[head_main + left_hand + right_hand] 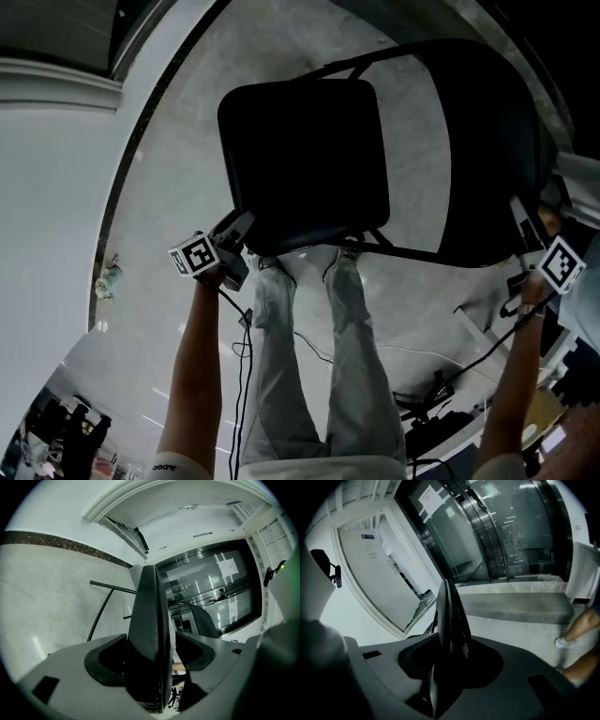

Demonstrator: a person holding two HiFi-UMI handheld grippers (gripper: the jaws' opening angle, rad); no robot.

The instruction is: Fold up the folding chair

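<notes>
The black folding chair is held off the pale floor. Its seat (305, 159) lies flat toward me in the head view and its backrest (487, 150) is to the right. My left gripper (242, 234) is shut on the seat's near left corner; in the left gripper view the seat (149, 620) runs edge-on between the jaws. My right gripper (518, 214) is shut on the backrest's lower right edge, and in the right gripper view the backrest (450, 616) stands edge-on in the jaws. The chair's thin metal frame (412, 251) crosses below the seat.
The person's legs (319, 375) stand right under the chair. Cables (441, 375) trail over the floor at the lower right. Glass doors (211, 588) and a stone step (515, 606) lie ahead. Another person's leg (581, 630) shows at the right edge.
</notes>
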